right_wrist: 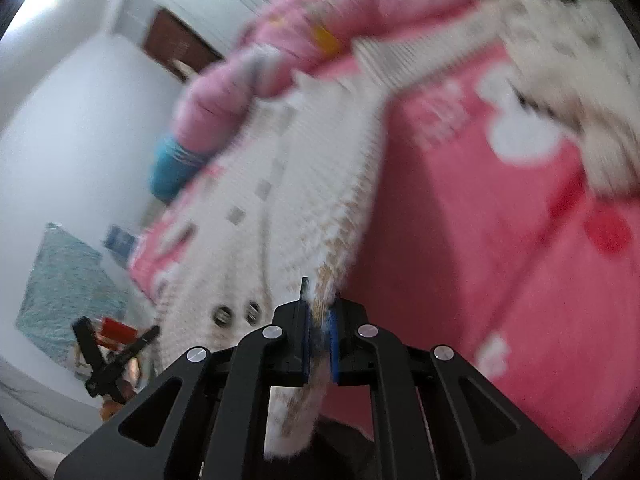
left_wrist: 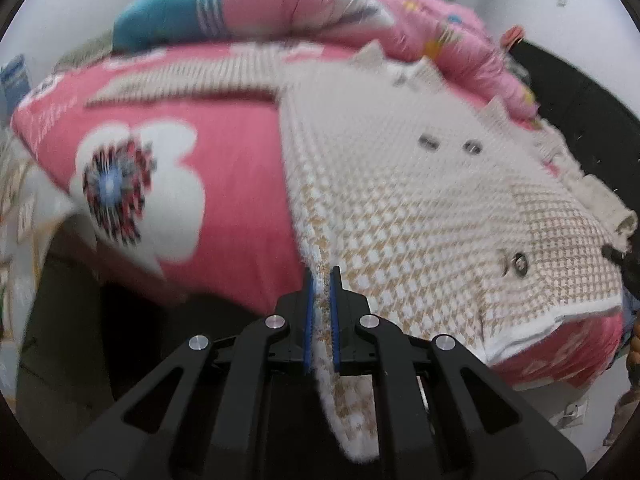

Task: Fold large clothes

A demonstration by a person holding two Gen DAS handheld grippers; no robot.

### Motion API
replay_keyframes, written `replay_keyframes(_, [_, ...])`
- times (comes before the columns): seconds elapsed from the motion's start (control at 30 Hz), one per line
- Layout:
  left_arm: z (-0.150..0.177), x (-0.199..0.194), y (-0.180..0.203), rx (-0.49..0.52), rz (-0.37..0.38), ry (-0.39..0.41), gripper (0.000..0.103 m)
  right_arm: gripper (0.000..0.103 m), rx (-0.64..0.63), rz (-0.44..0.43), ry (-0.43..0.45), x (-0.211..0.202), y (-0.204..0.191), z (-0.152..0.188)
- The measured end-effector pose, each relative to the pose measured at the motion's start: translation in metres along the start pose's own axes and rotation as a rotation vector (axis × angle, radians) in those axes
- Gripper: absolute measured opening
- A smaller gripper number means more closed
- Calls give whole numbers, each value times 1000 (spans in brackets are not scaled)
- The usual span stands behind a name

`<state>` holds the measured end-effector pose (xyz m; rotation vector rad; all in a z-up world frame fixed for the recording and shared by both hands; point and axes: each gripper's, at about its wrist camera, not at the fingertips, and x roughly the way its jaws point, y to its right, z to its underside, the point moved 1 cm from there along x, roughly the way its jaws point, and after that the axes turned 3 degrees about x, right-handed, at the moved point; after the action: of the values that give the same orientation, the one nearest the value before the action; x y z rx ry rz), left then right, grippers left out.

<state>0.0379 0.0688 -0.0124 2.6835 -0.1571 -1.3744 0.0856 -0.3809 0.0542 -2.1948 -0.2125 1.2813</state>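
Note:
A white and tan houndstooth jacket (left_wrist: 420, 200) with metal snap buttons lies spread on a pink bed (left_wrist: 224, 216). My left gripper (left_wrist: 323, 280) is shut on the jacket's near hem edge, and the cloth runs down between its blue pads. In the right wrist view the same jacket (right_wrist: 304, 184) stretches away, blurred. There my right gripper (right_wrist: 320, 300) is shut on another part of the hem, and the fabric hangs below its fingers. The left gripper (right_wrist: 116, 344) shows small at the lower left of that view. The right gripper's tip (left_wrist: 618, 258) peeks in at the right edge of the left wrist view.
A rolled pink quilt (left_wrist: 360, 8) and a blue pillow (left_wrist: 160, 16) lie along the far side of the bed. White walls (right_wrist: 80, 120) and a dark door (right_wrist: 176, 48) stand behind. Dark floor (left_wrist: 80, 320) lies beside the bed, with a teal cloth (right_wrist: 64, 288) on it.

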Motion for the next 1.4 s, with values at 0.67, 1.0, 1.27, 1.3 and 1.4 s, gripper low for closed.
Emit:
replay_keyframes(0.67, [-116,-2,-115,-223,-207,251,84,92,-580,134,146,107,-205,-95])
replay_keyframes(1.0, [-216,60,-235,-529,-327,313,84,92,-700,69,46,258,-312,-109])
replay_keyframes(1.27, [-232,125,-317,-710,-302,200,65,92,-678,125,-74,353,-300,-104])
replay_keyframes(1.3, [-231,132,-323,-722,-310,180,63,92,-678,126,-86,357,-298,-102])
replay_keyframes(1.4, [-227,146,-331,-731,-345,153,58,92,-664,123,-121,370,-289,-96])
